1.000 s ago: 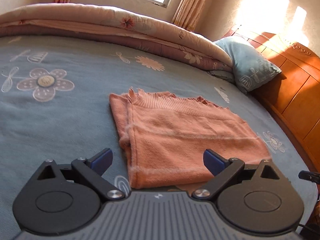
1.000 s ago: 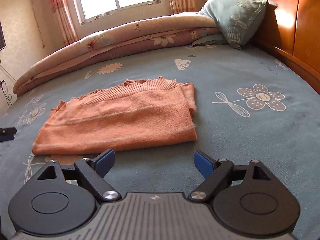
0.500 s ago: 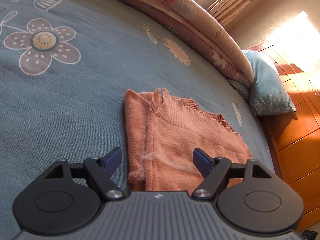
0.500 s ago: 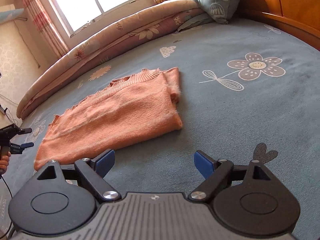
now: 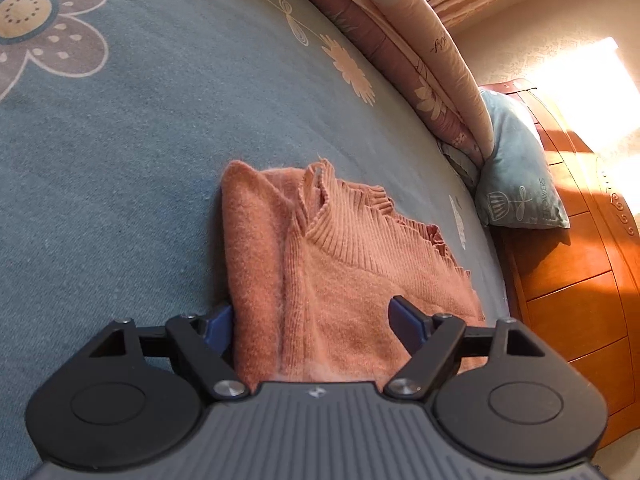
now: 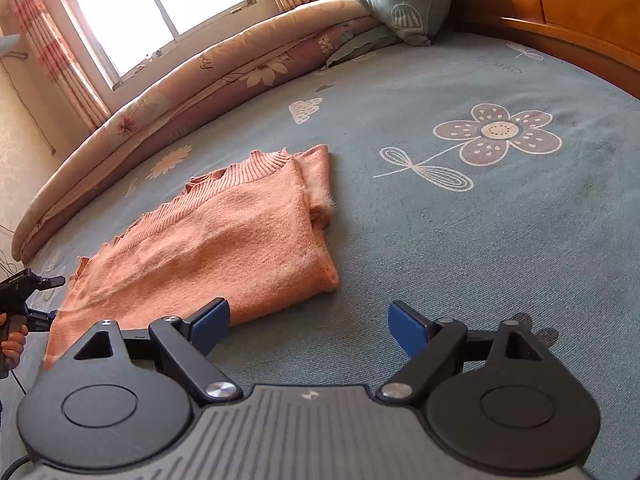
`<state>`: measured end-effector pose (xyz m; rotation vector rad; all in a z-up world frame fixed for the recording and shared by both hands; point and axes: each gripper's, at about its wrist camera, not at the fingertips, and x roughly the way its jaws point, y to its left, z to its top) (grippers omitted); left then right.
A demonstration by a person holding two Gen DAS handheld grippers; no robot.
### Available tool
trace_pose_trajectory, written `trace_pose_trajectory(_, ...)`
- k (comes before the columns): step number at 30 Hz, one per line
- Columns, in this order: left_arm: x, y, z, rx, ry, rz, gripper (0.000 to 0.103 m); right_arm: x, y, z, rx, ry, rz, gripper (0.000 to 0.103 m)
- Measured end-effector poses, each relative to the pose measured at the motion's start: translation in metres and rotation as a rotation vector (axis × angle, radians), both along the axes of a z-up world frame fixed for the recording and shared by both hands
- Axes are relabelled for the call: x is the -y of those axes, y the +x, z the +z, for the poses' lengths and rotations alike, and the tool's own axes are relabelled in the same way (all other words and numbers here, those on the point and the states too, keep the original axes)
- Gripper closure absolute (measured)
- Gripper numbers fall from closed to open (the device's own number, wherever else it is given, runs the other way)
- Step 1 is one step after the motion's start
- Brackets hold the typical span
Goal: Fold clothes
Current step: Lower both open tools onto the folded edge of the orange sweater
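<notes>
Left wrist view, from the left: one blue-grey bedsheet (image 5: 120,160) printed with flowers, a single large mauve flower print (image 5: 36,20) at the far left. At centre, one salmon-pink knitted sweater (image 5: 340,280) with a ribbed collar, folded into a long strip and lying flat on the bed. Over its near end, the left hand-held gripper (image 5: 310,326), pitched downward and released: jaws apart, just drawn in from wider and then eased back out a touch. Left blue pad just beside the sweater's folded left edge, right blue pad above the knit, so the sweater's end between the pads but not pinched.

Further right, one rolled pink floral quilt (image 5: 420,60) along the far side of the bed, with cursive lettering too small to read. Then one pale blue pillow (image 5: 516,168) printed with "FLOWERS", leaning on one orange wooden headboard (image 5: 580,280).

Right wrist view, from the left: at the edge, a person's hand (image 6: 12,344) wrapped round the left gripper's handle beside the sweater's far end. Above, one bright window (image 6: 160,20) between two striped pink curtains. Sweater left of centre. Nearest the camera, the right hand-held gripper (image 6: 308,324), also tilted downward and released, jaws wide with only bedsheet between them. Left pad just in front of the sweater's near edge, right pad well clear of it. "FLOWERS" again on the sheet at the far right, seen upside down.
</notes>
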<state>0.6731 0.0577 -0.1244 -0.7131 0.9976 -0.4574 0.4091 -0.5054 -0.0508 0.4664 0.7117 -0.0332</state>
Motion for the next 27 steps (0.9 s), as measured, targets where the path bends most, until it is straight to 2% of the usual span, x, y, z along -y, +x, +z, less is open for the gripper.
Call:
trace_pose_trajectory(2, 0.003, 0.006, 0.0, 0.0, -0.013, -0.018, 0.018, -0.001, 0.003, 0.002, 0.009, 0.007, -0.002, 0.013)
trace_pose_trajectory(8, 0.005, -0.023, 0.003, 0.017, -0.009, -0.123, 0.018, -0.007, 0.007, 0.005, 0.008, -0.001, 0.025, 0.013)
trace_pose_trajectory(11, 0.004, -0.035, 0.003, 0.033, -0.018, -0.146, 0.018, -0.006, 0.007, 0.004, 0.006, -0.004, 0.03, 0.013)
trace_pose_trajectory(16, 0.017, 0.005, 0.003, 0.015, -0.017, -0.144, 0.017, 0.002, 0.008, 0.003, 0.005, 0.036, 0.003, 0.013)
trace_pose_trajectory(19, 0.028, 0.022, 0.002, 0.001, -0.031, -0.16, 0.007, 0.003, 0.009, 0.003, 0.0, 0.04, -0.01, 0.013)
trace_pose_trajectory(24, 0.034, -0.007, 0.005, 0.038, 0.034, -0.225, 0.007, 0.003, 0.014, 0.007, 0.011, 0.026, 0.027, 0.013)
trace_pose_trajectory(27, 0.034, -0.017, 0.006, 0.047, 0.053, -0.246, 0.007, 0.011, 0.027, 0.009, 0.027, 0.041, 0.091, 0.013)
